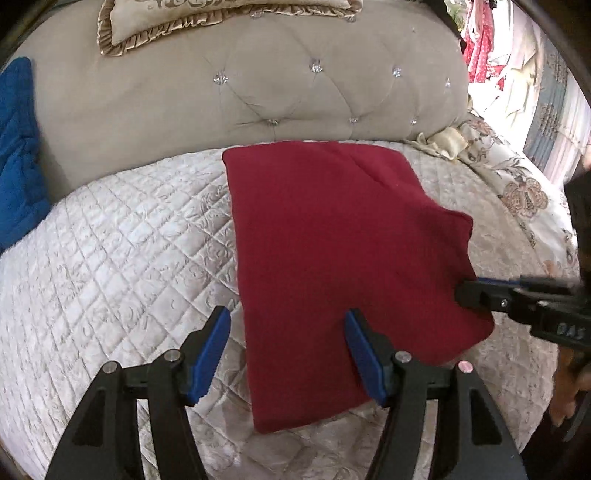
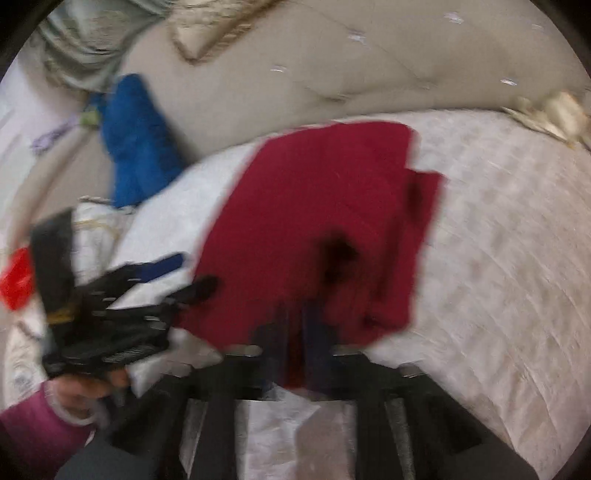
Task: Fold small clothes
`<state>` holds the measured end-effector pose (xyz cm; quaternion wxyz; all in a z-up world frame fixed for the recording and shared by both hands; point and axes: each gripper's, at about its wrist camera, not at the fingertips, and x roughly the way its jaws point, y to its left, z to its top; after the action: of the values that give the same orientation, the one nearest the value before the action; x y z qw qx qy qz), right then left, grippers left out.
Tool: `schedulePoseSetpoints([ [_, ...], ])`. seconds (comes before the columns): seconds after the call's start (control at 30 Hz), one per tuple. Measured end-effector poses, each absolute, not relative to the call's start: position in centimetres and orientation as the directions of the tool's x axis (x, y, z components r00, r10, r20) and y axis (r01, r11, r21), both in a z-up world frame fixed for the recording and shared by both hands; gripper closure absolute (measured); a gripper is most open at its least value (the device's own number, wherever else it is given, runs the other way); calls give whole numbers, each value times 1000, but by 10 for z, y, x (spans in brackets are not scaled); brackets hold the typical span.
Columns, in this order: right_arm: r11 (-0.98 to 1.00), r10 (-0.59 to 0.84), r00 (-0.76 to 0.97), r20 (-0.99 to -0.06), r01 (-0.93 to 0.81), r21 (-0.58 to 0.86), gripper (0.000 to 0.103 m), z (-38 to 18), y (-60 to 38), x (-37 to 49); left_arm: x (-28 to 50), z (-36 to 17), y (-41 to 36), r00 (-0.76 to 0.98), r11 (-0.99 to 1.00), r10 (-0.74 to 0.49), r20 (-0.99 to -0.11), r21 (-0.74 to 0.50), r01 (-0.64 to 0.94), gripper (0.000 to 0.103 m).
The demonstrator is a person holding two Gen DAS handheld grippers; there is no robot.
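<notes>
A dark red garment (image 1: pixel 332 258) lies folded on the quilted bed cover; it also shows, blurred, in the right wrist view (image 2: pixel 314 221). My left gripper (image 1: pixel 288 332) is open, its blue pads on either side of the garment's near left edge, just above it. My right gripper (image 1: pixel 465 295) enters from the right and is shut on the garment's right edge, which is lifted a little. In the right wrist view the right gripper (image 2: pixel 299 325) has its jaws close together with red cloth between them. The left gripper (image 2: pixel 184 273) shows open at the left of that view.
The cream quilted cover (image 1: pixel 129 277) spreads around the garment. A beige tufted headboard (image 1: pixel 258 92) with a frilled cushion (image 1: pixel 155 22) stands behind. A blue cloth (image 1: pixel 18 155) lies at far left, a floral pillow (image 1: pixel 517 192) at right. A red object (image 2: pixel 16 278) is at far left.
</notes>
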<state>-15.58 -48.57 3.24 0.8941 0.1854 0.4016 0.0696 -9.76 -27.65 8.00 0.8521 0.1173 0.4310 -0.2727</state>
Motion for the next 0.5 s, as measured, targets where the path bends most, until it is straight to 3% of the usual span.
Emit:
schedulePoseSetpoints([
  [0.17, 895, 279, 657, -701, 86, 437, 103, 4, -495, -176, -99, 75, -277, 465, 818, -375, -802, -51, 572, 35],
  [0.3, 886, 297, 693, -656, 56, 461, 103, 35, -497, -181, -101, 78, -277, 471, 817, -388, -792, -59, 574, 35],
  [0.37, 897, 232, 741, -631, 88, 432, 94, 52, -503, -184, -99, 78, -277, 470, 817, -392, -790, -65, 572, 35],
  [0.43, 890, 168, 784, -598, 140, 435, 73, 62, -512, -180, -98, 76, -278, 465, 819, -394, -793, -74, 569, 35],
  [0.5, 869, 166, 778, -607, 176, 462, 72, 61, -519, -166, -97, 74, -279, 458, 819, -396, -796, -80, 568, 35],
])
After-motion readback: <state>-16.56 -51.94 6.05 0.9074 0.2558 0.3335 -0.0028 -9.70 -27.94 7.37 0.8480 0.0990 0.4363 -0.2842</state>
